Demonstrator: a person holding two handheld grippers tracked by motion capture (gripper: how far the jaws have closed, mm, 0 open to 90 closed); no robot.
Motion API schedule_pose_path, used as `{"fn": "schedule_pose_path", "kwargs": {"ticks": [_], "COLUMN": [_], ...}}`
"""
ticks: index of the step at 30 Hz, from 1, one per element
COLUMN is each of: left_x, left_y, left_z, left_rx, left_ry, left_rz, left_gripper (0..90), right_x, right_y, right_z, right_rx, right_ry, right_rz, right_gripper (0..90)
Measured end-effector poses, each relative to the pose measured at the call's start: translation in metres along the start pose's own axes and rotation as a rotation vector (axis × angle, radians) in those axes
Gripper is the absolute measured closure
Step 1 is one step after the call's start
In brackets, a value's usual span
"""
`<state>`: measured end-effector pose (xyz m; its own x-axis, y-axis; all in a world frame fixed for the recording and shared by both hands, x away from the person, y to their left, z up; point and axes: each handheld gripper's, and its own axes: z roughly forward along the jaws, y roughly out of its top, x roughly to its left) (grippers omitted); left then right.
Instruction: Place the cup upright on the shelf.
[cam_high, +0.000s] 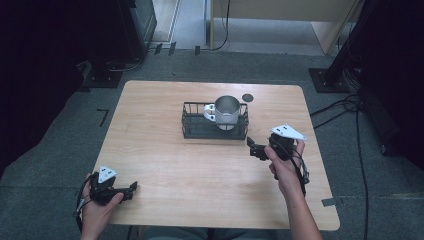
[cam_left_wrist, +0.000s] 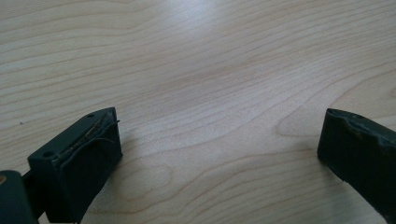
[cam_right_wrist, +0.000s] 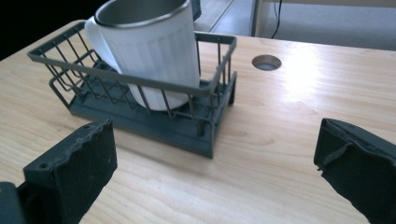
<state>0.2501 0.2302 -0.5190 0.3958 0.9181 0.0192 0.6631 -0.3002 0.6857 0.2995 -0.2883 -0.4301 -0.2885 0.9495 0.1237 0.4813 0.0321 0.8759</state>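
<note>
— Fingers (cam_right_wrist: 70, 168) of the right gripper (cam_high: 257, 148) stood wide apart, clamped on nothing, just beside the rack's (cam_high: 192, 131) right end. Was that the working hand?

— By my reading, yes. It was aimed at the rack, and the mug (cam_high: 226, 111) stood inside the rack's right half, handle turned toward the rack's left end. The left gripper (cam_high: 129, 190) lay well away from the rack, near the bench (cam_high: 165, 165) edge, its fingers (cam_left_wrist: 79, 158) also spread and empty.

— How should the reach have gone?

— I judged it best to come in above the rack's wire wall, not through it, and to take the mug by its rim on the side nearest the rack's right end. A level lift would have kept the base from catching the wires. The other hand could have steadied the rack, since it looked light enough to drag along.

— And the count?

— One mug, one rack, two grippers, and one round hole (cam_high: 247, 97) in the bench just behind the rack's right corner.
</note>
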Motion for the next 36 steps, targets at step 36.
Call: {"fn": "schedule_pose_path", "kwargs": {"ticks": [36], "left_x": [0.0], "left_y": [0.0], "left_z": [0.0], "left_rx": [0.0], "left_ry": [0.001], "left_rz": [0.0], "left_gripper": [0.0], "right_x": [-0.079], "right_y": [-0.097], "right_z": [-0.064], "right_rx": [0.084], "right_ry": [-0.209], "right_rz": [0.111], "right_gripper": [0.0]}}
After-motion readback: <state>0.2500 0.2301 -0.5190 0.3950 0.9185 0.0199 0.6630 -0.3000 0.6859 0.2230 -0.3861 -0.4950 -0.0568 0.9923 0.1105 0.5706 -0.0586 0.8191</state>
